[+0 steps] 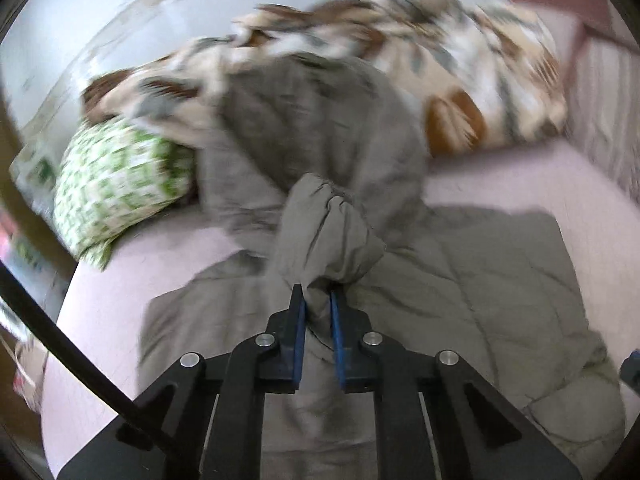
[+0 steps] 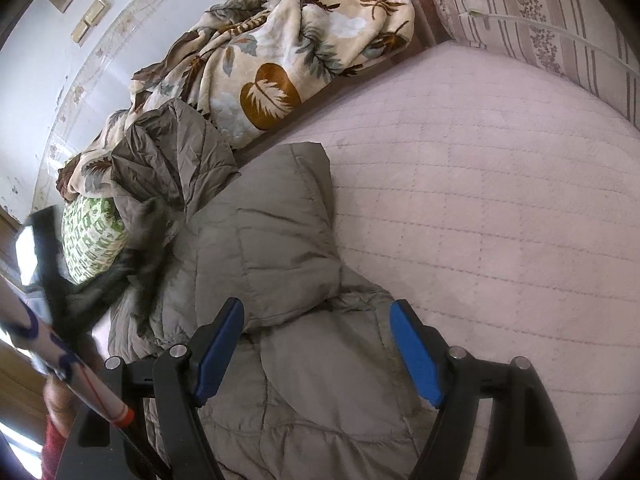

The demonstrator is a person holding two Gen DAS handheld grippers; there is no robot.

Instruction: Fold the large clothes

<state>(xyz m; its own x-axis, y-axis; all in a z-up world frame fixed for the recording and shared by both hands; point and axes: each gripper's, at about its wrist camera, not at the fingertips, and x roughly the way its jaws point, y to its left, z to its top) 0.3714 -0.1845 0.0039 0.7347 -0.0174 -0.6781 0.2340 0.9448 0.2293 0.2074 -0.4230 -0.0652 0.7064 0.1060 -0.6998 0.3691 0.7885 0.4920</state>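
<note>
Left gripper (image 1: 318,300) jaws pinch puffy, apparently quilted jacket (image 1: 320,216).

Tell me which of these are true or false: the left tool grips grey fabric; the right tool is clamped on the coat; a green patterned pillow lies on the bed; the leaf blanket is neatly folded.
1. The left tool grips grey fabric. True: its blue pads pinch a bunch of the grey padded coat.
2. The right tool is clamped on the coat. False: its jaws stand wide open above it.
3. A green patterned pillow lies on the bed. True.
4. The leaf blanket is neatly folded. False: it lies crumpled by the wall.
</note>
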